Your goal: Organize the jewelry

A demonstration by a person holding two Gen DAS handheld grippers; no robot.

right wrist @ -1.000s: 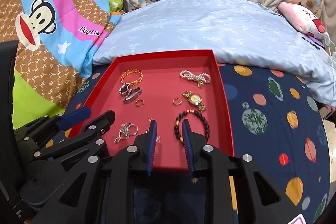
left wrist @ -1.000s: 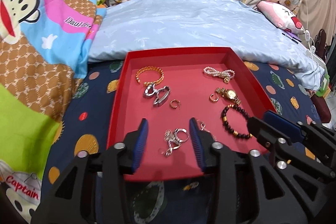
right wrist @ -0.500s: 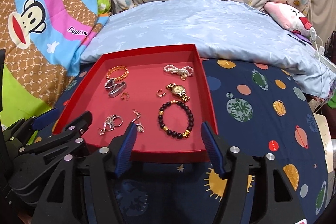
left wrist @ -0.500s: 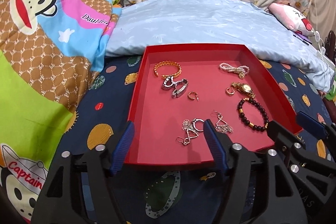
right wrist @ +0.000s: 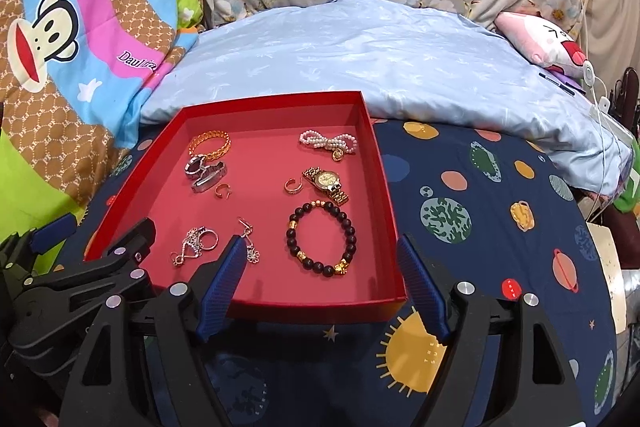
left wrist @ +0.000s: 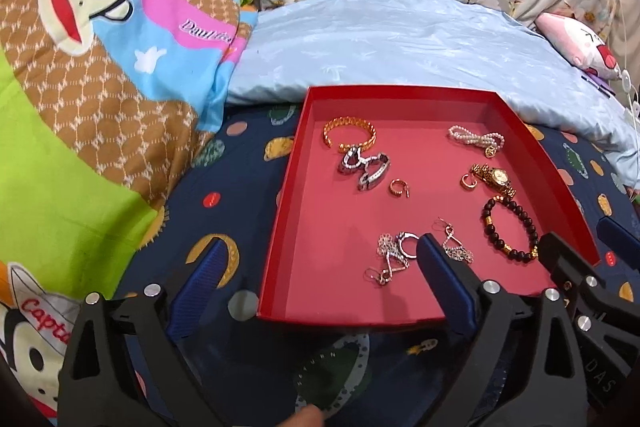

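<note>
Nearest us, our left gripper (left wrist: 316,279) and right gripper (right wrist: 320,283) have just been opening and now stand wide apart, nothing between the jaws. Just beyond lies the red tray (right wrist: 320,301) on the planet-print sheet (right wrist: 480,227), holding silver earrings (right wrist: 196,245), a dark bead bracelet (right wrist: 320,239), a gold watch (right wrist: 326,183), and farthest, a pearl bracelet (right wrist: 328,141) and gold bangle (right wrist: 210,143).

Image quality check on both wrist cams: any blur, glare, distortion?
Left wrist: sharp, even lighting, strong fisheye bend on the red tray walls, dark corner vignette. Right wrist: equally sharp, small glints on the gold watch, soft shadows only, same vignette.
</note>
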